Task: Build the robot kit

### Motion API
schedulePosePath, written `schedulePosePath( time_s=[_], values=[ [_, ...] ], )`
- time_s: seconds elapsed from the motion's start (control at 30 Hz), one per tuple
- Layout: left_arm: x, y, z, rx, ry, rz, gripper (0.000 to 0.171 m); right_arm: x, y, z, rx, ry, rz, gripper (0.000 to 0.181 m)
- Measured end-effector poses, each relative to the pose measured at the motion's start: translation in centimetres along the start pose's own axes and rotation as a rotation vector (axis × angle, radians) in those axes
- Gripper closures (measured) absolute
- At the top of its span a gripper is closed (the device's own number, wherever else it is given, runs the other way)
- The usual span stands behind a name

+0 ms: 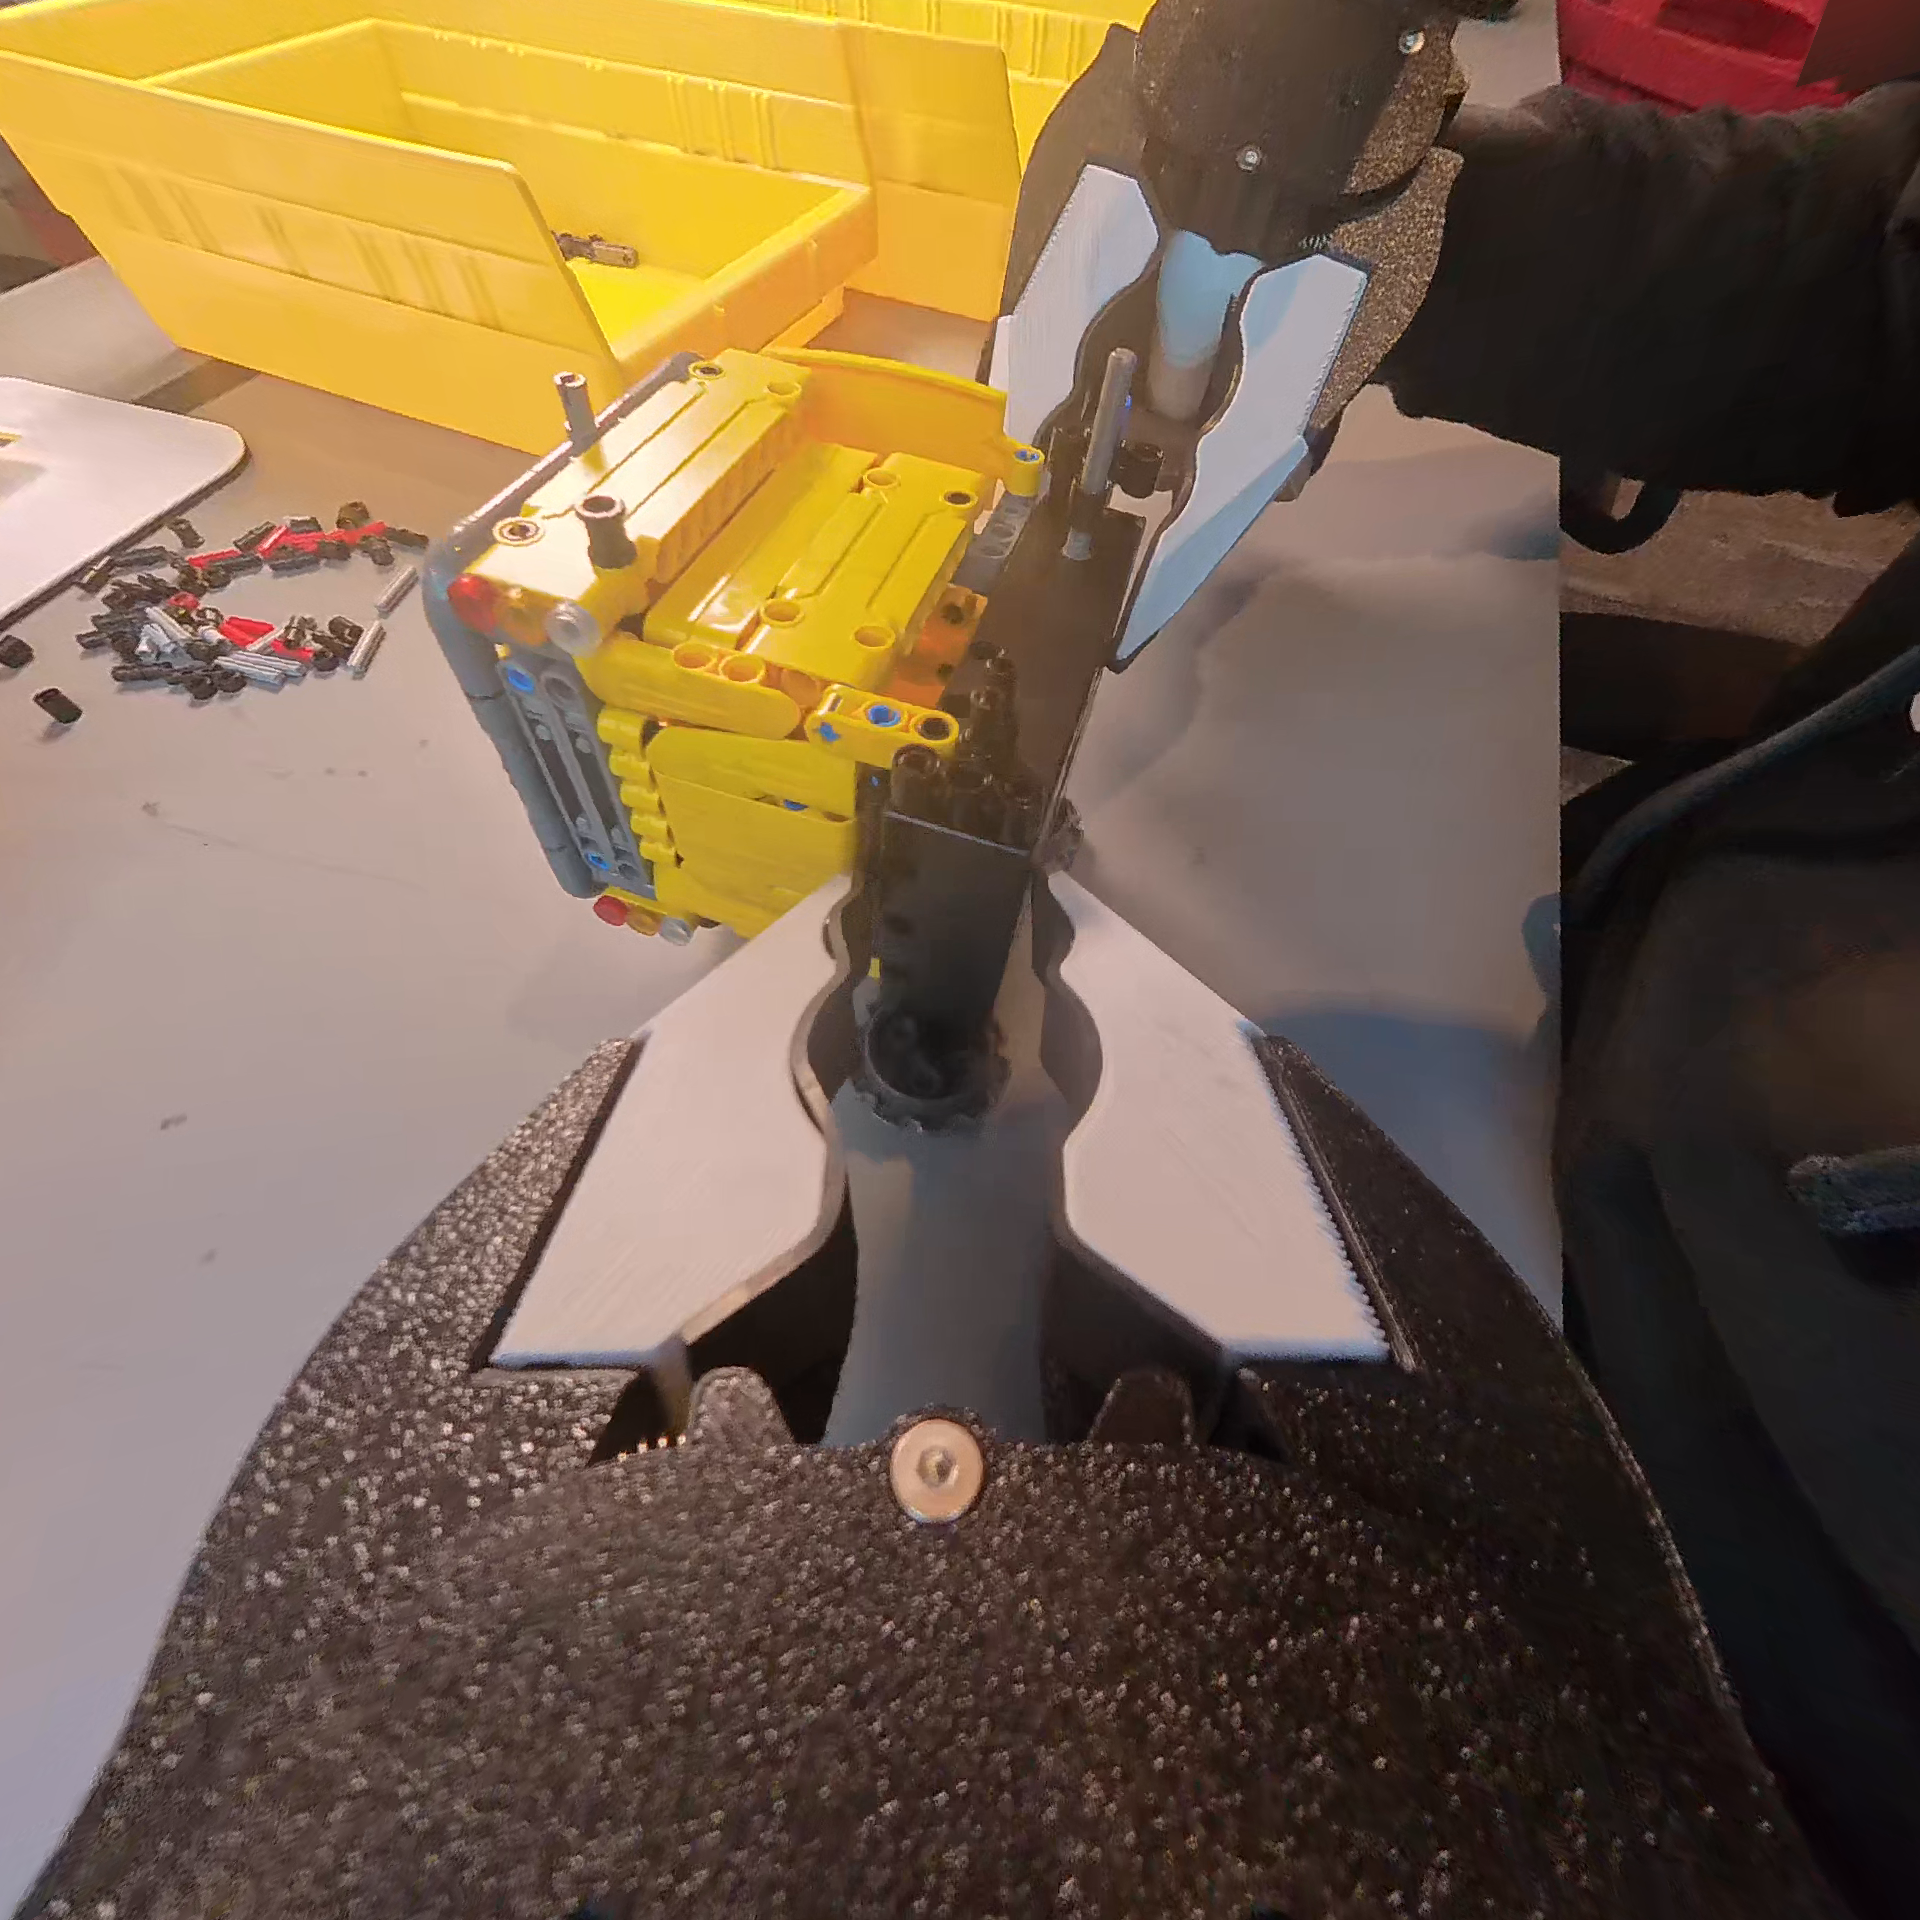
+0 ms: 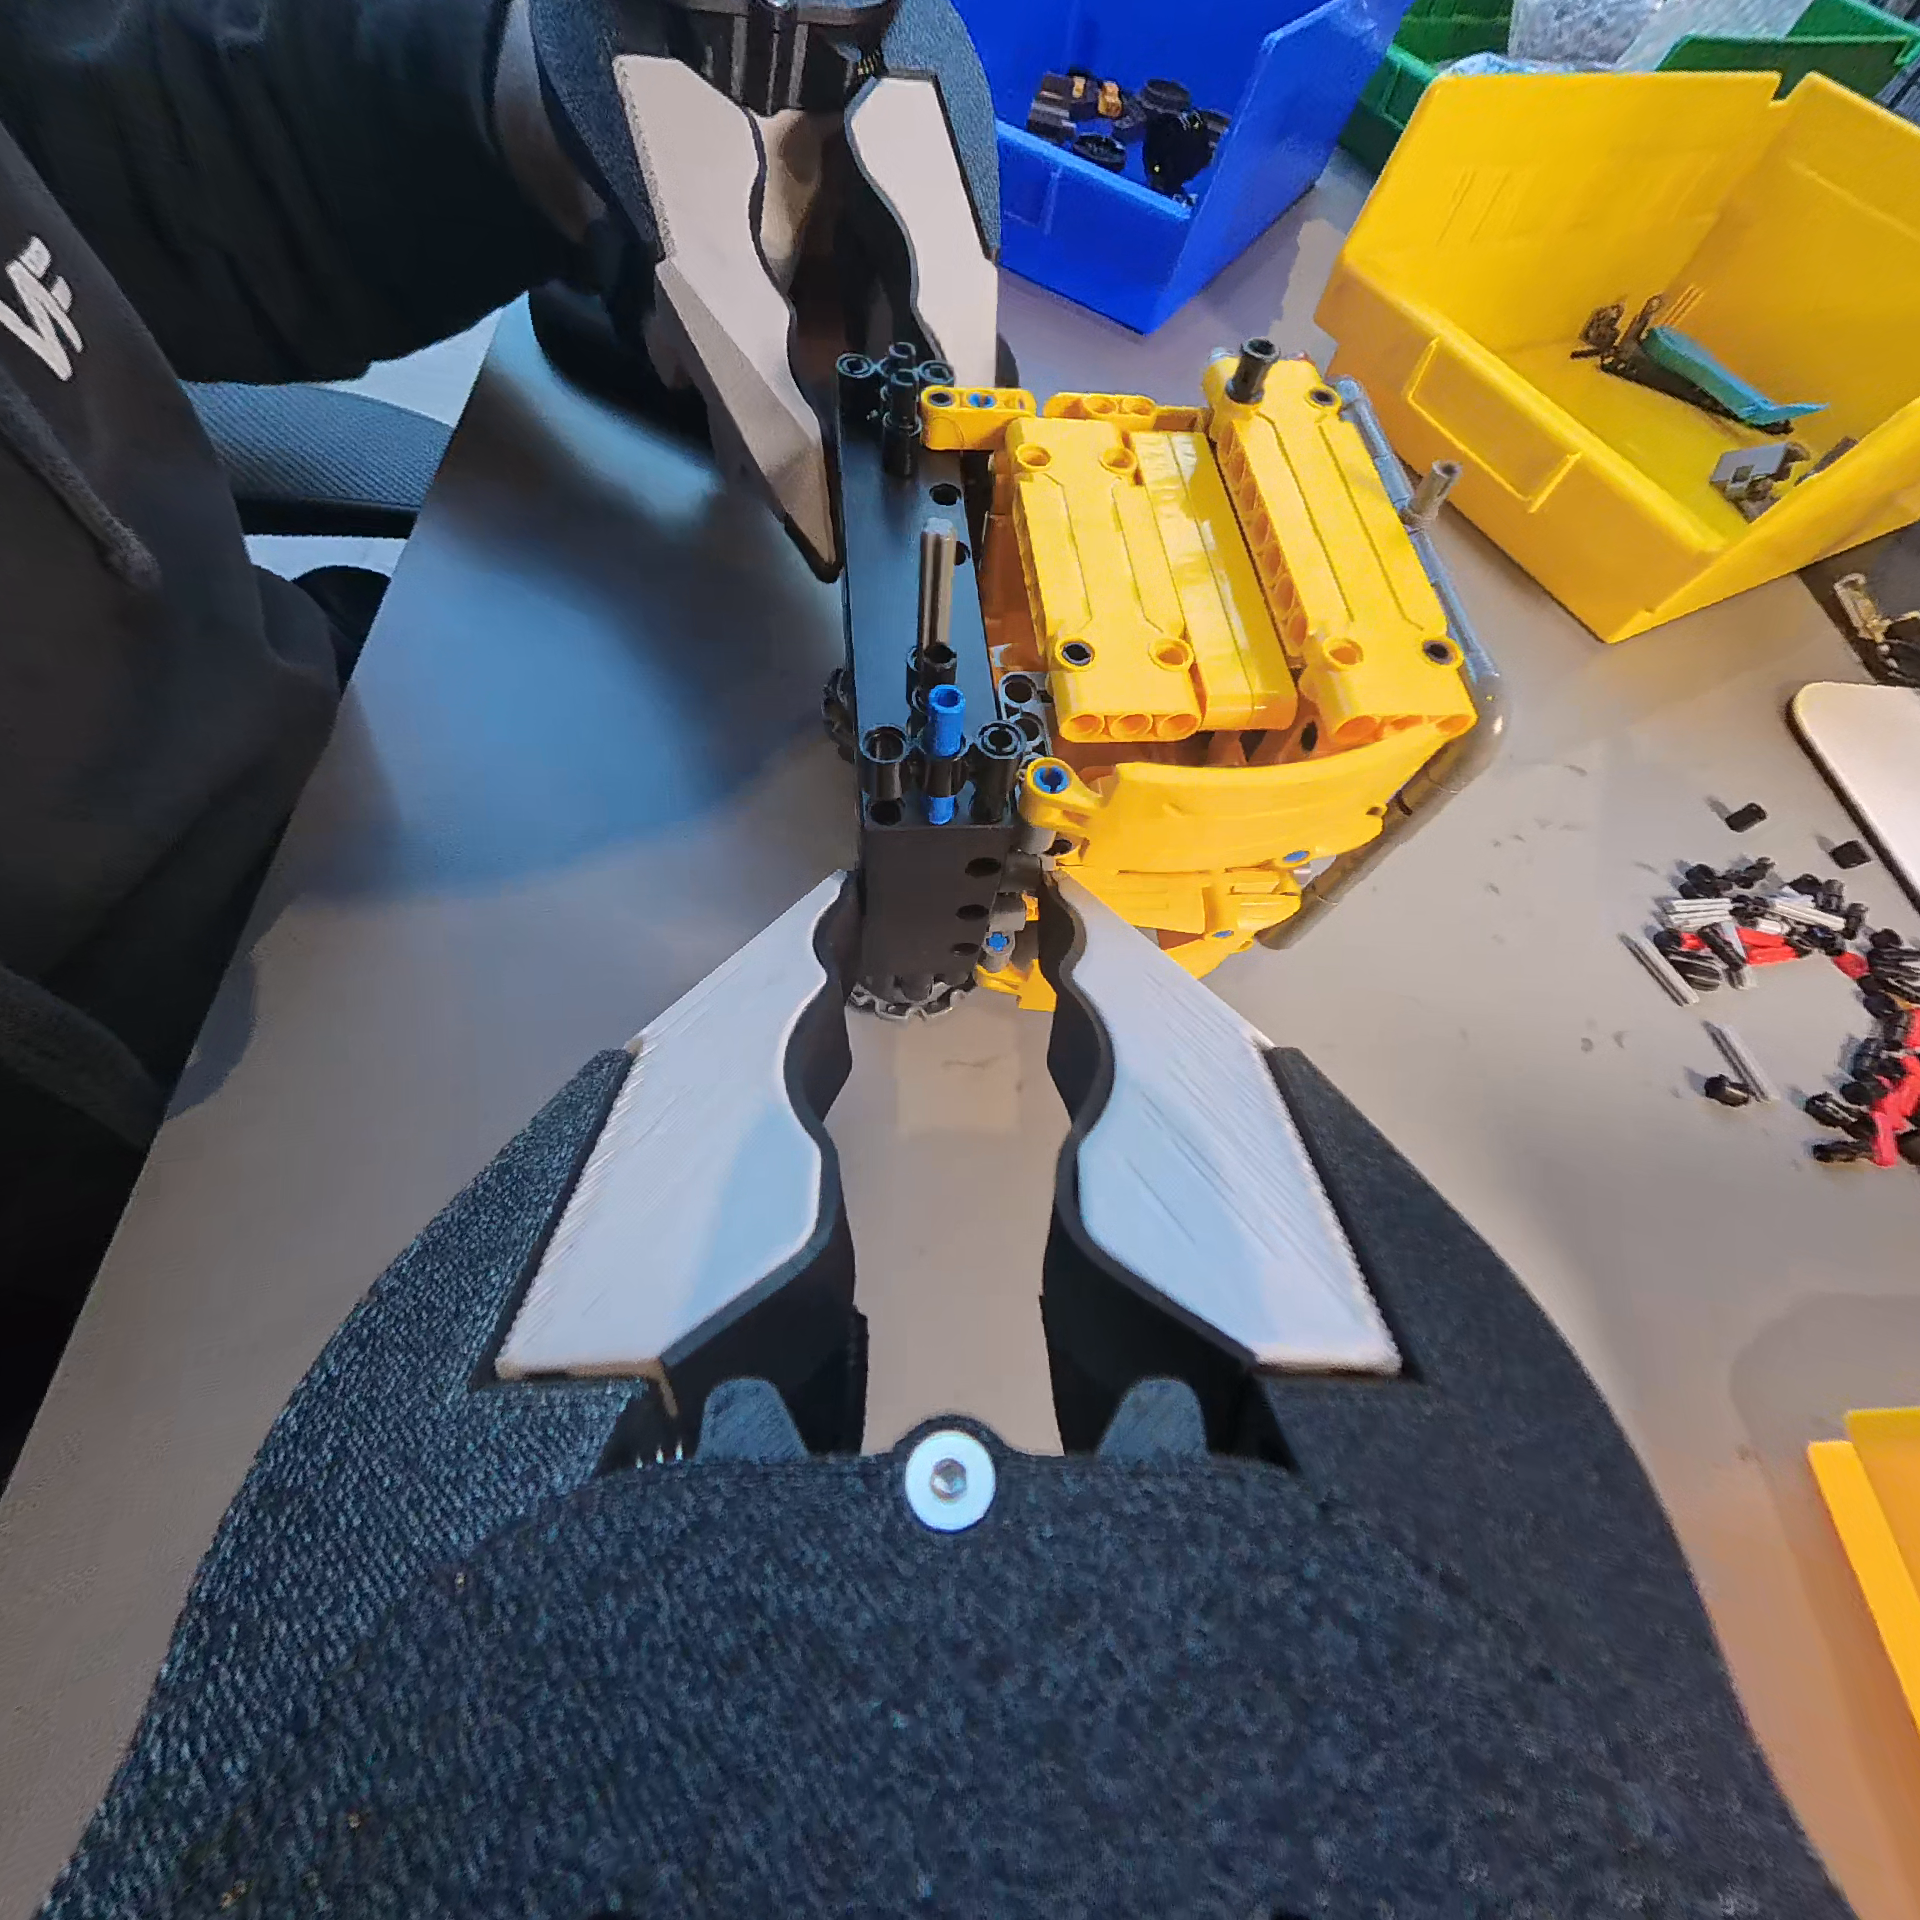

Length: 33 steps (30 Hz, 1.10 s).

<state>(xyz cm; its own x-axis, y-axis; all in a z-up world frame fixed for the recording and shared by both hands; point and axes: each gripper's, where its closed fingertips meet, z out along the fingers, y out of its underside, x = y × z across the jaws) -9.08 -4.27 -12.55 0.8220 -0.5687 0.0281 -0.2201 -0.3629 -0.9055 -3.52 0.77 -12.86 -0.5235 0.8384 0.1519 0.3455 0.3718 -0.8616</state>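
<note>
Both claws, left [image 1: 940,894] and right [image 2: 945,894], pinch opposite ends of the black beam [image 2: 914,623], its long axis spanning between them, beside the yellow brick model [image 2: 1226,623].

Left tongs [image 1: 940,914] clamp the yellow-black brick model's [image 1: 748,644] black beam [image 1: 951,894].

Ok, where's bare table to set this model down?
Bare grey table lies right of the right gripper, between the yellow model and the loose pin pile. It is crowded toward the yellow bin and blue bin.
</note>
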Motion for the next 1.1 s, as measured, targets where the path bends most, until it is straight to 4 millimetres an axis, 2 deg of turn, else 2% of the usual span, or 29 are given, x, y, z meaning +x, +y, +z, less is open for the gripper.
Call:
schedulePosePath(
  time_s=[0.13, 0.27, 0.37, 0.67, 0.77, 0.97, 1.1],
  values=[
    [0.3, 0.1, 0.1, -0.008, 0.013, 0.008, 0.143, -0.2, 0.0, -0.1, 0.004, -0.006, -0.011, 0.148],
    [0.1, 0.0, 0.3, 0.001, 0.002, 0.004, 0.135, -0.1, -0.2, -0.1, 0.032, -0.017, -0.009, 0.148],
    [-0.4, 0.0, 0.5, 0.004, -0.050, 0.008, 0.142, -0.1, -0.2, -0.1, 0.034, -0.024, -0.011, 0.148],
    [-0.1, -0.1, 0.8, 0.046, -0.141, 0.020, 0.143, 0.2, 0.2, -0.4, 0.001, 0.005, 0.024, 0.147],
    [0.2, -0.2, 1.0, 0.052, -0.167, 0.022, 0.143, 0.0, 0.0, -1.1, -0.015, -0.013, 0.067, 0.141],
    [0.3, -0.2, 1.2, 0.059, -0.189, 0.011, 0.144, 0.3, -2.8, -4.0, -0.021, -0.026, 0.089, 0.143],
    [0.4, -0.3, 1.3, 0.060, -0.202, 0.011, 0.144, 0.9, -5.1, -4.6, -0.075, -0.024, 0.063, 0.149]
  ],
)
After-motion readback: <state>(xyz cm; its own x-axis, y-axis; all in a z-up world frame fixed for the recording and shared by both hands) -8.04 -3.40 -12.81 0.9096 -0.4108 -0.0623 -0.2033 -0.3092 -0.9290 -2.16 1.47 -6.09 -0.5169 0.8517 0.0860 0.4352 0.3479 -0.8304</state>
